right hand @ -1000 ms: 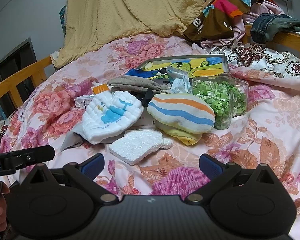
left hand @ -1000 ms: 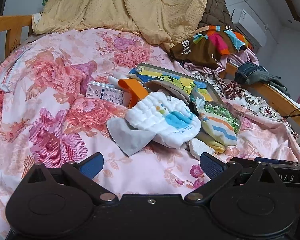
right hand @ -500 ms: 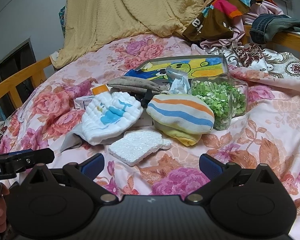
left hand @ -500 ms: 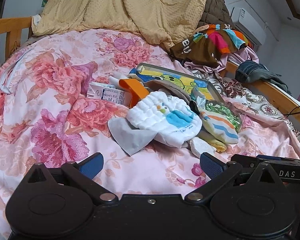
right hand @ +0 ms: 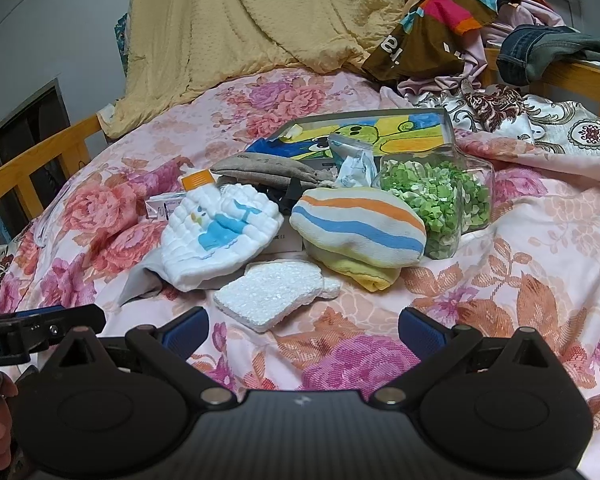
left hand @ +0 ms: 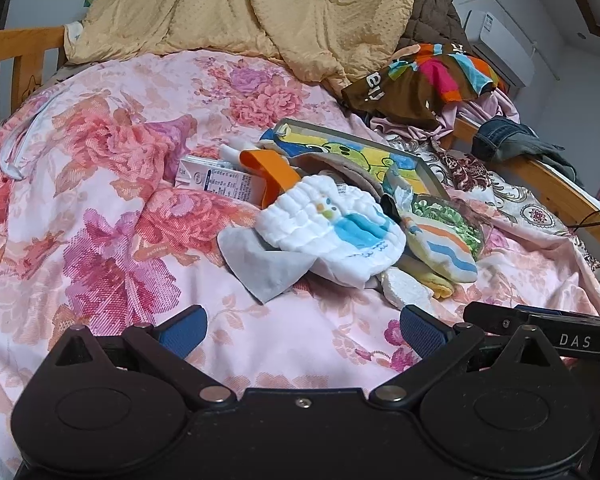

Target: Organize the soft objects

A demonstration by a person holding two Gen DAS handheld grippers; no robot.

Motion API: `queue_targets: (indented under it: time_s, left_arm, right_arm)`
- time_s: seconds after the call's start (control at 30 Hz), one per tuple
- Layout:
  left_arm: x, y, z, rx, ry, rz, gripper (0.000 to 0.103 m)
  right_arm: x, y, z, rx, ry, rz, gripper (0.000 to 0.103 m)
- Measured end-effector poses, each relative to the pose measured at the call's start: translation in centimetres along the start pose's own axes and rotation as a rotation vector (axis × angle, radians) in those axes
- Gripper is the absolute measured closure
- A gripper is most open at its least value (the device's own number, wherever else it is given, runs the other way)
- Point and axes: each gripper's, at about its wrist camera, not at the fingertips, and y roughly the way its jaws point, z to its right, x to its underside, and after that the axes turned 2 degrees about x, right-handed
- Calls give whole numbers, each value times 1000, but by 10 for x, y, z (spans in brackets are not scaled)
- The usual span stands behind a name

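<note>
White quilted cloth (right hand: 220,236): ahead of the right tongs and a little to their left, lying on the flowered bedspread (right hand: 520,280); soft, light and floppy by the look of it, best pinched at a bunched edge, not the flat middle.
Striped pouch (right hand: 358,228): straight ahead of the right tongs, touching the clear box of green bits (right hand: 440,200); padded and light, I'd judge, so grip the rounded near end.
Foam slab (right hand: 270,296): nearest the right tongs, just ahead; crumbly-looking, wants a gentle squeeze.
Grey cloth (left hand: 260,264): ahead of the left tongs, tucked under the white cloth.
Left tongs (left hand: 300,332): spread wide, holding nothing.
Right tongs (right hand: 302,330): spread wide too, empty.
Change: against the earlier views the pile lies as it was; the left tongs have drifted a touch nearer and leftward, the right ones hardly at all.
</note>
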Motion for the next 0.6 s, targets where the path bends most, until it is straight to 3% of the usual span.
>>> queue_targets:
  time_s: [0.6]
  left_arm:
    - [1, -3, 1, 32, -14, 20, 1]
  right_arm:
    - [-1, -1, -1, 8, -12, 3, 0]
